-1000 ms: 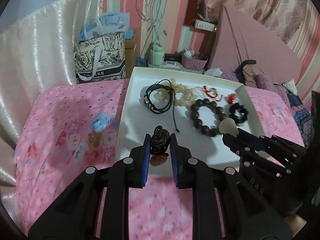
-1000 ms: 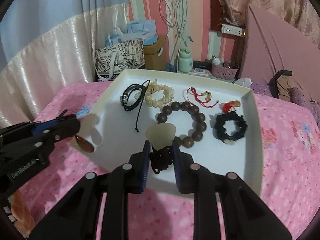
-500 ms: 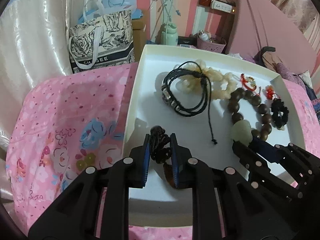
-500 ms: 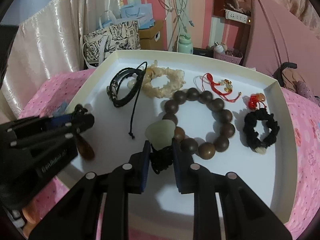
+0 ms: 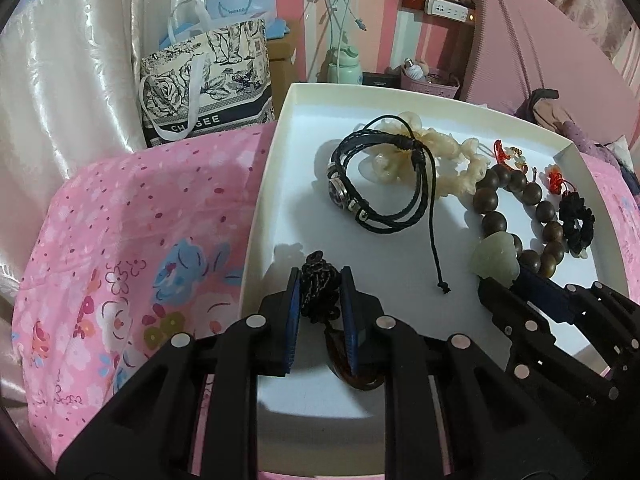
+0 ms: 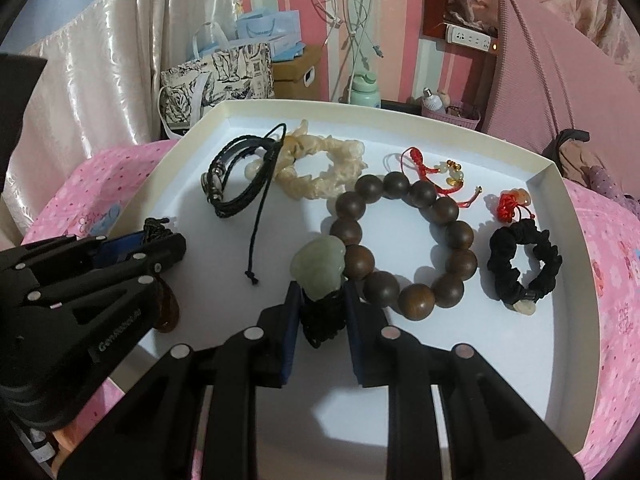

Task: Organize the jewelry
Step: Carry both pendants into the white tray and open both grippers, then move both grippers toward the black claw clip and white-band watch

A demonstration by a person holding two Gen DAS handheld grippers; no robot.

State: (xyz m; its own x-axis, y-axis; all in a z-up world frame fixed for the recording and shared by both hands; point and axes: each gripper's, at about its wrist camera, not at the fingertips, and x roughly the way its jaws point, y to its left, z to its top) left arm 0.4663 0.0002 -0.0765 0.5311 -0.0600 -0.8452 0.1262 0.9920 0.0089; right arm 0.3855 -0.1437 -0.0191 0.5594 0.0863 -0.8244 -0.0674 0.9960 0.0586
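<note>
A white tray lies on a pink bed. My left gripper is shut on the black knotted cord of a brown pendant, low over the tray's near left corner. My right gripper is shut on the black cord of a pale green jade pendant, beside a brown wooden bead bracelet. The tray also holds a black leather bracelet, a cream bracelet, a red string charm and a black cord bracelet.
The pink floral bedspread surrounds the tray. A printed tote bag and a shiny curtain stand behind at the left. A pink mat leans at the right. The left gripper's body shows in the right wrist view.
Both grippers have moved forward and down over the tray with their pendants. The jade pendant has come up against the wooden bead bracelet.
</note>
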